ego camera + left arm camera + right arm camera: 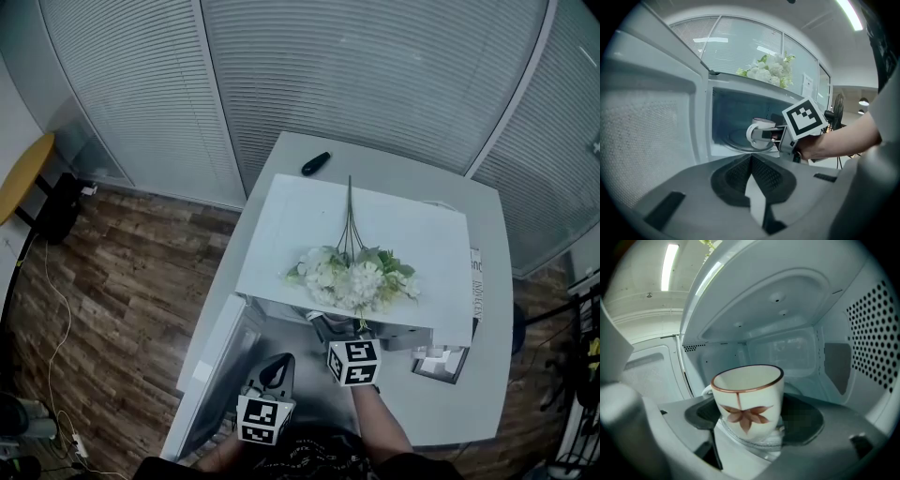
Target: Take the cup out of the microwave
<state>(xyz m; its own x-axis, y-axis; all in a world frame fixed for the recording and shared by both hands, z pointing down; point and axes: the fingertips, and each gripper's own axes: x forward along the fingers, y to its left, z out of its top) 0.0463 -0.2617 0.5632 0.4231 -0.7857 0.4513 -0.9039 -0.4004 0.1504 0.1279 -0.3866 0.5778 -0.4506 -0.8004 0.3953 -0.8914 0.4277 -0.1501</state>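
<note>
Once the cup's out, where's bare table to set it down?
The grey tabletop is bare at the front right corner, beyond the small white box. Directly before the white microwave it is crowded: the open door juts out left. White flowers fill its top's front.

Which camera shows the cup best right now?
The right gripper view: the cup fills the frame's middle, brown rim and leaf print clear. The left gripper view shows it small, side-on with its handle, inside the microwave. The head view hides it under the microwave's top.
</note>
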